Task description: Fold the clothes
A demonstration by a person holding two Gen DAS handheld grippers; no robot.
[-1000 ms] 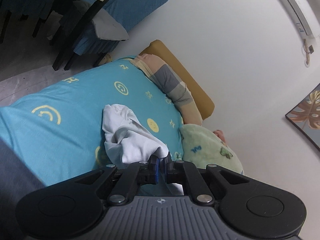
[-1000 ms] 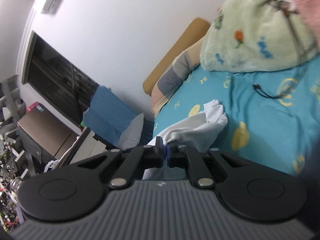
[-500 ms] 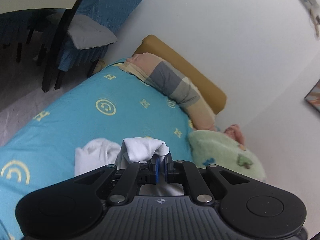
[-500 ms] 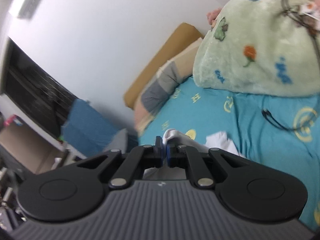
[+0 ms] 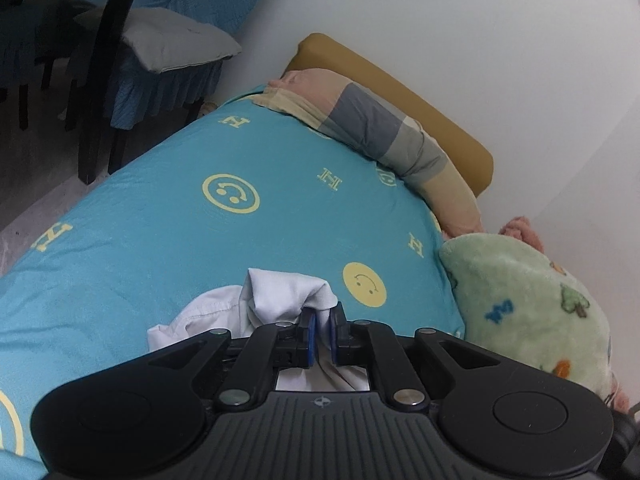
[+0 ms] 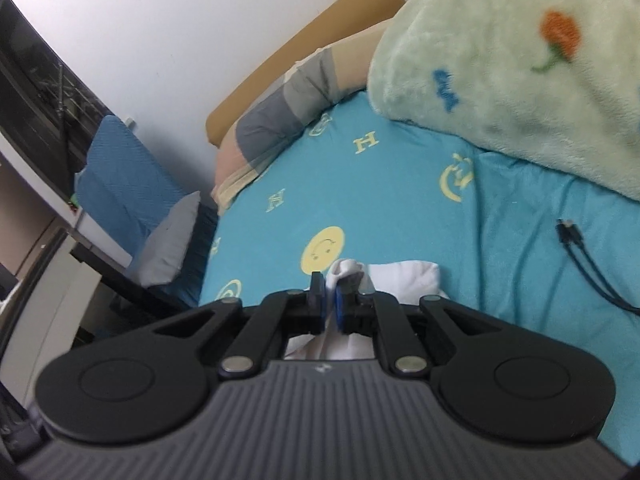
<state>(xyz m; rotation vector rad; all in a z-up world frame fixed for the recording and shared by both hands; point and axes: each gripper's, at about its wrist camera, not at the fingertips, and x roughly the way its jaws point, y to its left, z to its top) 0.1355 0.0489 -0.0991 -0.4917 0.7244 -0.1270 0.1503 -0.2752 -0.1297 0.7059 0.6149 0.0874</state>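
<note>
1. Both grippers are pinched nearly closed on cloth: the left gripper (image 5: 321,330) has a bunched fold of the white garment (image 5: 280,300) between its blue pads, and the right gripper (image 6: 329,306) clamps another bunch of the same garment (image 6: 400,276).
2. That garment lies crumpled on the bed, just ahead of and beneath each tool, with its loose part trailing down under the gripper bodies.
3. Holding it at two separate points looks meant to let the person draw the cloth taut and spread it flat before any fold is made; that is a judgement, since no fold is visible yet.
4. Under it is a teal bedsheet (image 5: 168,240) printed with yellow smiley faces and H marks, soft and likely to wrinkle under dragging.
5. Near the garment, a green fleece blanket (image 6: 500,80) is heaped to one side, and a black cable (image 6: 580,252) lies on the sheet.
6. Further off, a striped pillow (image 5: 368,120) rests against a tan headboard (image 5: 400,92), a white wall behind; a blue-covered chair (image 5: 168,56) stands beside the bed.
</note>
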